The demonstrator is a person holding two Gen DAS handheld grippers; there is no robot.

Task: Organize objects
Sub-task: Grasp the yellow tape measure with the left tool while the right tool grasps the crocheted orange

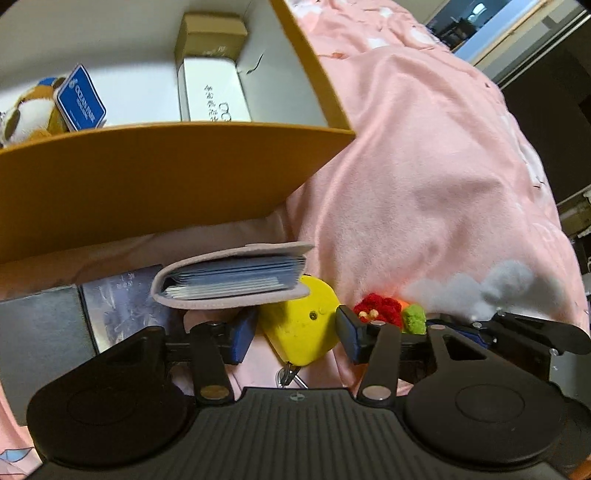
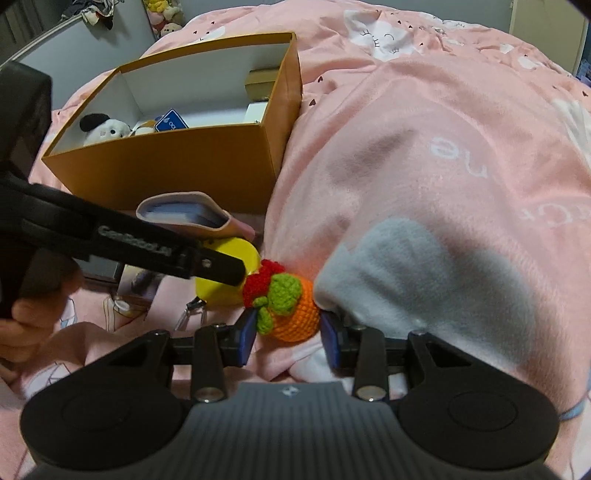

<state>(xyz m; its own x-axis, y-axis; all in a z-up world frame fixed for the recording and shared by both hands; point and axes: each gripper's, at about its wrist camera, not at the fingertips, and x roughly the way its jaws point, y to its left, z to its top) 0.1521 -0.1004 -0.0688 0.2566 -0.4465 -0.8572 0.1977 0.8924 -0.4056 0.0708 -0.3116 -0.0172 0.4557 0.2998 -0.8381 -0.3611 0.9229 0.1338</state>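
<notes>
Both grippers are down on the pink fleece blanket (image 2: 424, 122), each lined up on its own item, which makes sense if the idea is to grab two things in one go and drop them in the open orange cardboard box (image 2: 166, 166) just behind.

The left gripper (image 1: 295, 330) has its jaws spread wide on either side of the round yellow plastic keychain tag (image 1: 301, 325). The blue pads sit right beside it, but I can't tell if they're touching yet, so nothing is held. The right gripper (image 2: 290, 334) is the same story: jaws open around the orange crocheted fruit with green leaves and a red top (image 2: 291, 306), with small gaps showing on both sides.

Why things lie where they do: the loose stuff is bunched at the foot of the box's near wall, so the lift should be short. The pink card holder stuffed with blue sleeves (image 1: 232, 277) lies partly over the yellow tag's far edge, so I'd guess pulling the tag could drag it along.

Count outside the box — one yellow tag, one crocheted fruit, one card holder, plus a dark flat booklet (image 1: 122, 302) and a grey box (image 1: 37, 332) beside it.

Inside — two plush toys (image 2: 103, 129), one blue card pack (image 1: 81, 98), one white case (image 1: 216, 92) and one small brown carton (image 1: 210, 35).
</notes>
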